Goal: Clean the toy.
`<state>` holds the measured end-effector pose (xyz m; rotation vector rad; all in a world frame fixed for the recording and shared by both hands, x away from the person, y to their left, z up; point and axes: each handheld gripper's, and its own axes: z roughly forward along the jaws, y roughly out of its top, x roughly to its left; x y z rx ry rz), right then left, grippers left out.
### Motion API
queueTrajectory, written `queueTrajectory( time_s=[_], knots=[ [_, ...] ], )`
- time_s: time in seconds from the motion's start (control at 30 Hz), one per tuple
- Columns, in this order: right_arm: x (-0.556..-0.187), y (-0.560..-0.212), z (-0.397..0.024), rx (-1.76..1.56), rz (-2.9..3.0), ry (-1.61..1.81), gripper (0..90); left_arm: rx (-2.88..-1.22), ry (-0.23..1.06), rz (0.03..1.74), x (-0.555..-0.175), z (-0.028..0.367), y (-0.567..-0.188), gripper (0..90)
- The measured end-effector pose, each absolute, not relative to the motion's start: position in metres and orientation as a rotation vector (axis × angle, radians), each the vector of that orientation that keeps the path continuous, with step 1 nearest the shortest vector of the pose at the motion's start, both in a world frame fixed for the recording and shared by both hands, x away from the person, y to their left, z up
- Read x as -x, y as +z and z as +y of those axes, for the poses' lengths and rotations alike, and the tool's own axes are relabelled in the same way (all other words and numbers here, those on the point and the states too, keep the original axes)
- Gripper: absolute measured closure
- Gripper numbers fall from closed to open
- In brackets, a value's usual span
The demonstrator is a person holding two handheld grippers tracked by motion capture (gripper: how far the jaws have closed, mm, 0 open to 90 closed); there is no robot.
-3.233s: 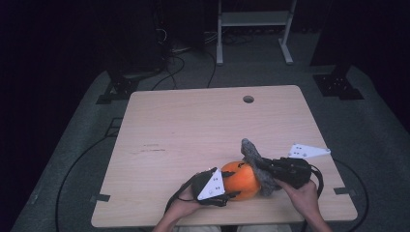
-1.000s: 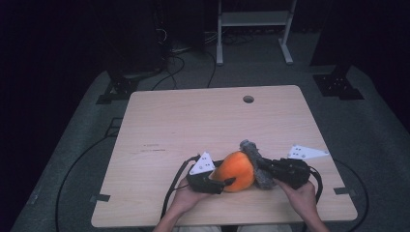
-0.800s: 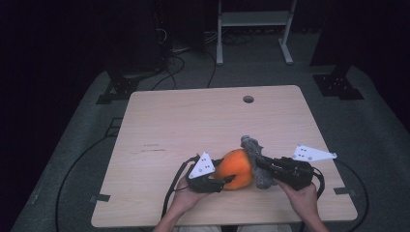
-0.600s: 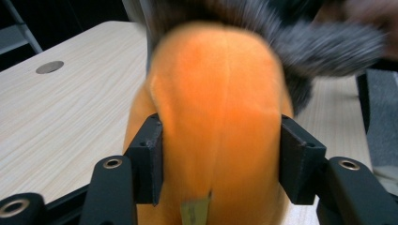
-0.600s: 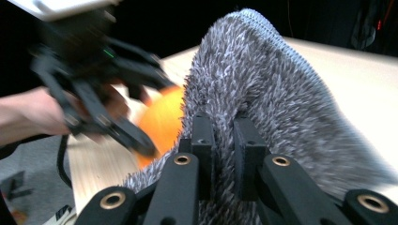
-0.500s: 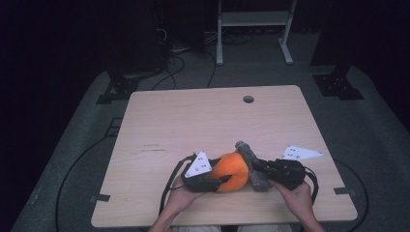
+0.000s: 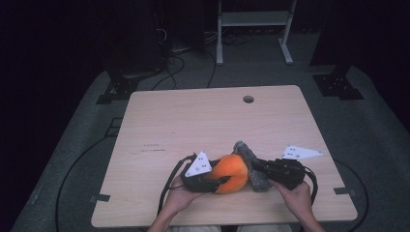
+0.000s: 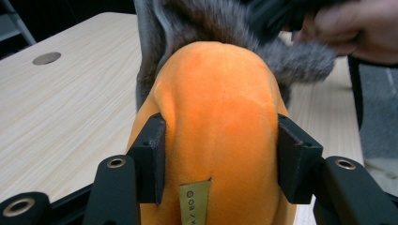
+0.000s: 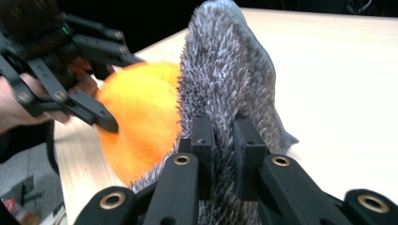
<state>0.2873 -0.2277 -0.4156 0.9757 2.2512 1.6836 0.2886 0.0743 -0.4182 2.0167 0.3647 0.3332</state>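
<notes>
1. Orange plush [image 7: 231,173] w/ grey fur [image 7: 252,165] is sitting on tabletop [image 7: 203,121], near front edge, approx. mid-width.
2. Left claw [image 7: 223,179] is gripping plush from the left; jaws have just been closing, pads [image 8: 151,157] pressing into orange body both sides.
3. Right claw [image 7: 255,166] is clamping tight on the fur, which is touching plush's right side.
4. Both hands are at front edge.
</notes>
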Motion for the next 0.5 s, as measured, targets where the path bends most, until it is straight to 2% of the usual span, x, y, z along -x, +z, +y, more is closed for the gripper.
queueTrajectory(
  time_s=[0.17, 0.3, 0.33, 0.4, 0.5],
  knots=[
    [-0.274, -0.396, -0.211, -0.814, 2.241, 1.731, 80.3, -2.006, 0.297, 0.362, -0.289, 0.071, -0.417, 44.5],
    [-0.281, -0.409, -0.209, -0.856, 2.284, 1.725, 80.3, -2.027, 0.296, 0.345, -0.288, 0.071, -0.419, 43.2],
    [-0.283, -0.412, -0.21, -0.87, 2.286, 1.733, 80.3, -2.024, 0.288, 0.344, -0.289, 0.071, -0.42, 40.6],
    [-0.283, -0.413, -0.212, -0.885, 2.292, 1.715, 80.3, -2.01, 0.281, 0.358, -0.29, 0.07, -0.421, 26.2],
    [-0.284, -0.417, -0.217, -0.905, 2.286, 1.687, 80.2, -2.005, 0.265, 0.398, -0.294, 0.075, -0.422, 12.2]
  ],
)
